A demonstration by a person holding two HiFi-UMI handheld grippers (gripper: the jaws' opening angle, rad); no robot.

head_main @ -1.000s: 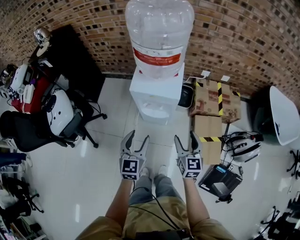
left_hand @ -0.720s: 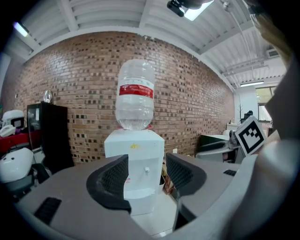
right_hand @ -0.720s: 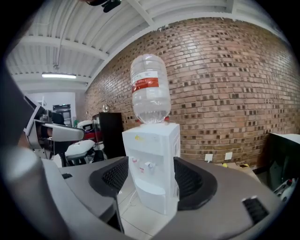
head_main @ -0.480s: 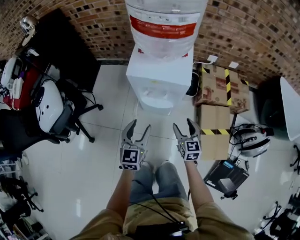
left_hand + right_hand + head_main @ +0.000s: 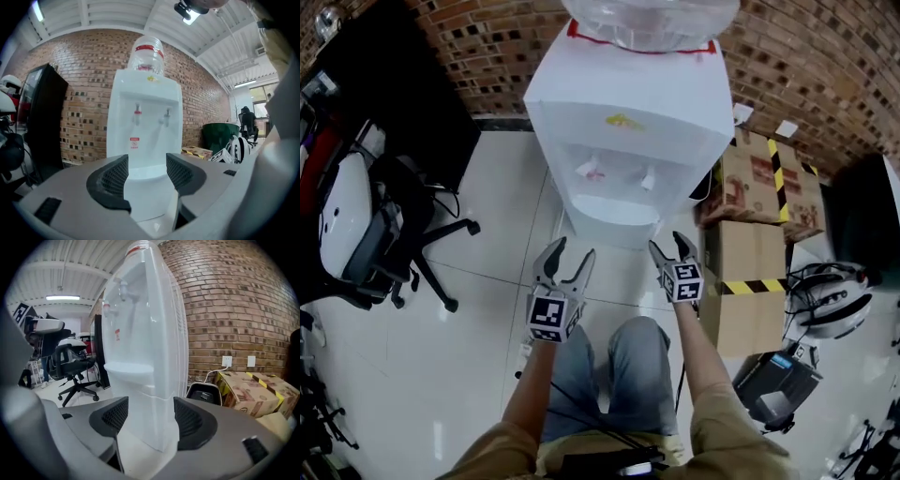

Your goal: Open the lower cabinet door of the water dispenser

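The white water dispenser [image 5: 628, 122] stands against the brick wall with a clear bottle [image 5: 647, 23] on top. Its lower cabinet front is hidden under the drip tray [image 5: 614, 211] in the head view. That front shows between the jaws in the left gripper view [image 5: 147, 194], and from the side in the right gripper view [image 5: 150, 423]. My left gripper [image 5: 572, 249] [image 5: 146, 173] is open and empty, a short way in front of the dispenser. My right gripper [image 5: 667, 242] [image 5: 146, 416] is also open and empty, off the dispenser's front right corner.
A black office chair [image 5: 389, 244] stands to the left. Cardboard boxes with striped tape [image 5: 764, 183] [image 5: 750, 291] sit right of the dispenser, with a white helmet [image 5: 830, 300] and a black case [image 5: 778, 384] beyond. The person's legs [image 5: 609, 375] are below the grippers.
Both grippers have dropped low and come closer to the dispenser. The head has sunk too, so the dispenser looks larger. The jaws kept the same opening.
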